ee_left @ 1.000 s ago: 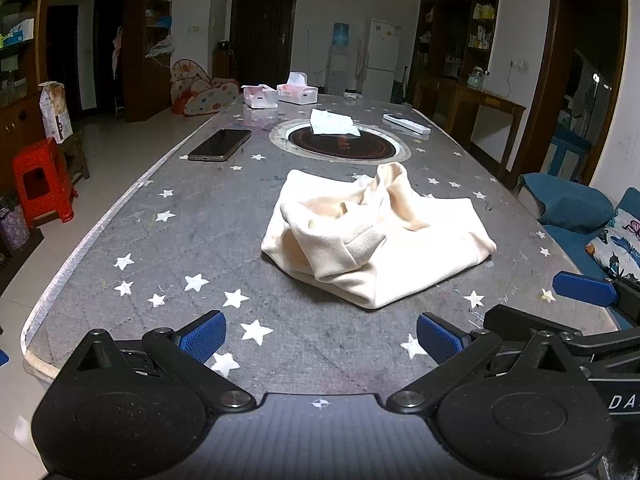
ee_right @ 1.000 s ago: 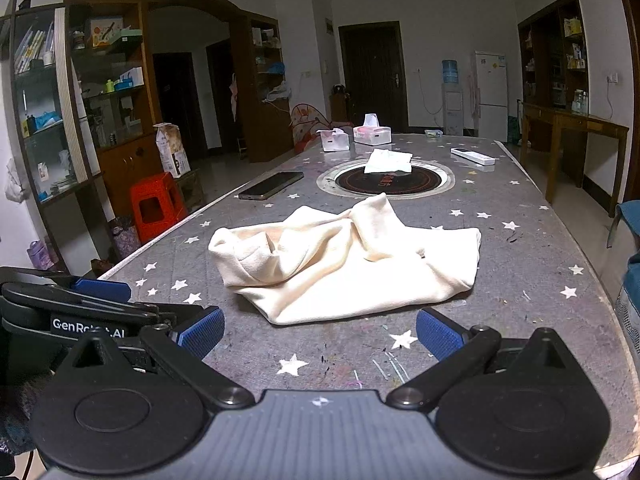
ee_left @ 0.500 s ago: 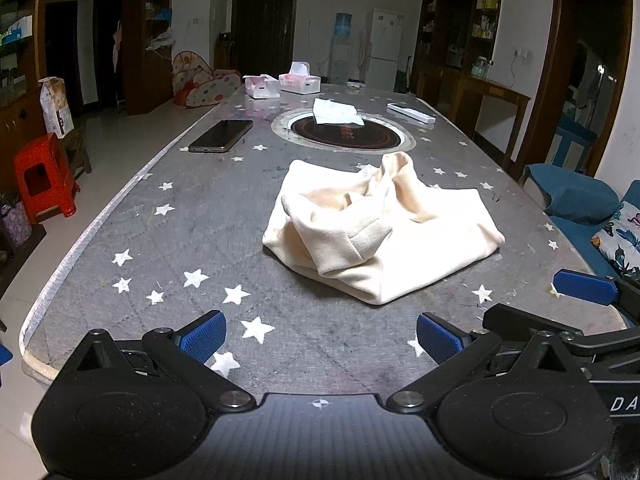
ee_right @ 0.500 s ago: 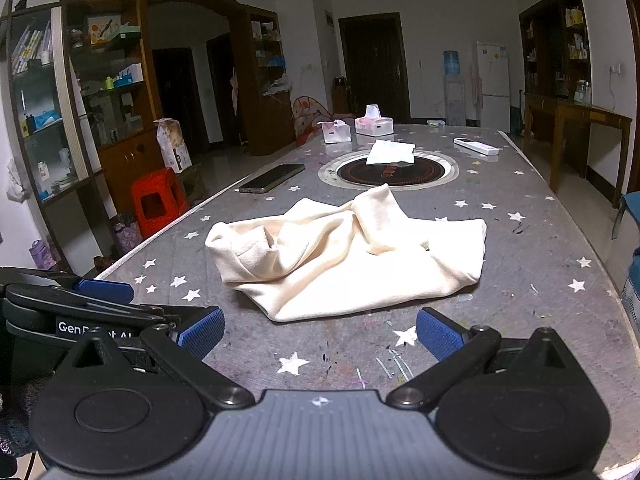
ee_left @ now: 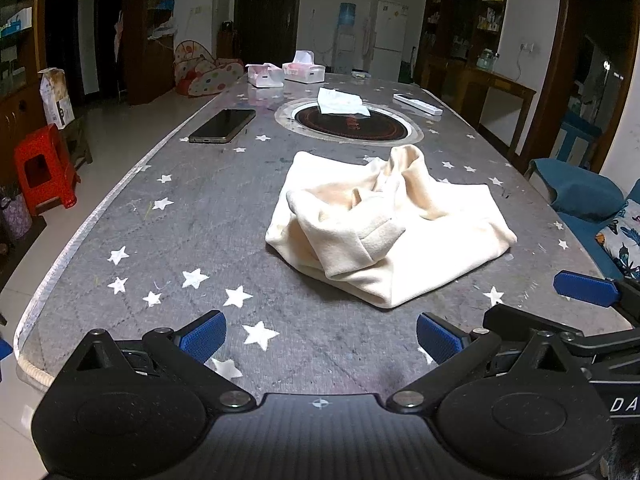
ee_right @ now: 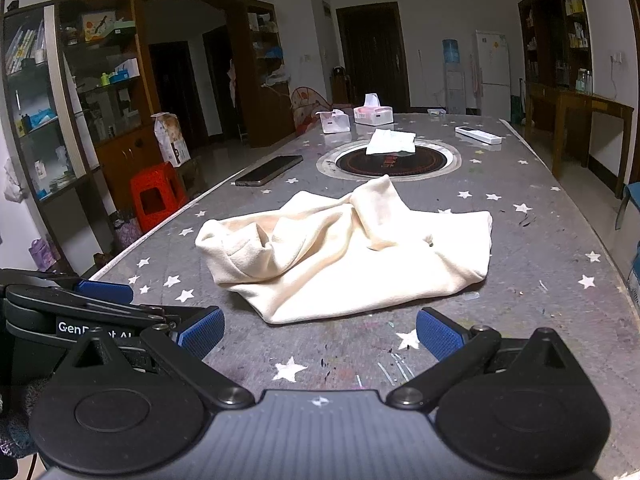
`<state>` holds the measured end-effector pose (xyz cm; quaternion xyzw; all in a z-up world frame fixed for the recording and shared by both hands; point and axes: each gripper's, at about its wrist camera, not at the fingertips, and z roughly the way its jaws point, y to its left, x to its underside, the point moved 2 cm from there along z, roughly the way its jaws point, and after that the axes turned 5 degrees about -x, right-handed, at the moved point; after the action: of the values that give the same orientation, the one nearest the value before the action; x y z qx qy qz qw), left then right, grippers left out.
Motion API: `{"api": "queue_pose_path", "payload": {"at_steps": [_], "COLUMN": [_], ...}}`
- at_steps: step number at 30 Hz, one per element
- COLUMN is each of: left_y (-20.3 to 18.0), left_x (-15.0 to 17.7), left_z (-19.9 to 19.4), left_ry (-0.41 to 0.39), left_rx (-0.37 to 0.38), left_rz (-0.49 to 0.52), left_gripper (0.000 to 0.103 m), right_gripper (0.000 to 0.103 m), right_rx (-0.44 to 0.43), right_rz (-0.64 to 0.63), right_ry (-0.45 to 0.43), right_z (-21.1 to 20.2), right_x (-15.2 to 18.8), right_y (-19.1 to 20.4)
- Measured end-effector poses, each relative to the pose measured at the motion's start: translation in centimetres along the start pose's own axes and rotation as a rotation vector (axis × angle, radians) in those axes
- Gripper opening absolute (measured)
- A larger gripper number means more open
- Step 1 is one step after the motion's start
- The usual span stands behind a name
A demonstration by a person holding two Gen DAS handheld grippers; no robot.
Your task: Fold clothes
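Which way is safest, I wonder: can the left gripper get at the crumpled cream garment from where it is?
Probably yes. The left gripper is open and empty, and only bare starred table lies between it and the cream garment. The right gripper sits beside it, not across its path.

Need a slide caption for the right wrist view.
Open right gripper faces a crumpled cream garment on the star-patterned table.

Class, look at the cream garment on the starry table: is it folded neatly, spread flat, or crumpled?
Crumpled. The cream garment lies in a loose heap on the table, with raised ridges and a cuffed end flopped over; no edges are aligned.
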<state>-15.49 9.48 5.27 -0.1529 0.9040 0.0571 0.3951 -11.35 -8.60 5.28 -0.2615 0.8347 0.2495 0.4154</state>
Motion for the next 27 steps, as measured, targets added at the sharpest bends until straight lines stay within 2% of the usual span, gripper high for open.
{"api": "queue_pose_path", "payload": {"at_steps": [15, 27], "left_y": [0.5, 1.4], "left_x": [-1.1, -2.9], "left_z": [1.5, 2.4], "left_ry": [0.025, 0.011], "left_rx": [-0.007, -0.017], "left_rz": [-0.005, 0.003], "left_gripper": [0.103, 0.103], "right_gripper": [0.103, 0.103], "right_rx": [-0.011, -0.040], "right_rz": [0.020, 0.017], "right_ry": [0.027, 0.037], "right_z": [1.9, 3.8], "right_x": [-0.8, -2.4], "right_y": [-0.5, -0.4]}}
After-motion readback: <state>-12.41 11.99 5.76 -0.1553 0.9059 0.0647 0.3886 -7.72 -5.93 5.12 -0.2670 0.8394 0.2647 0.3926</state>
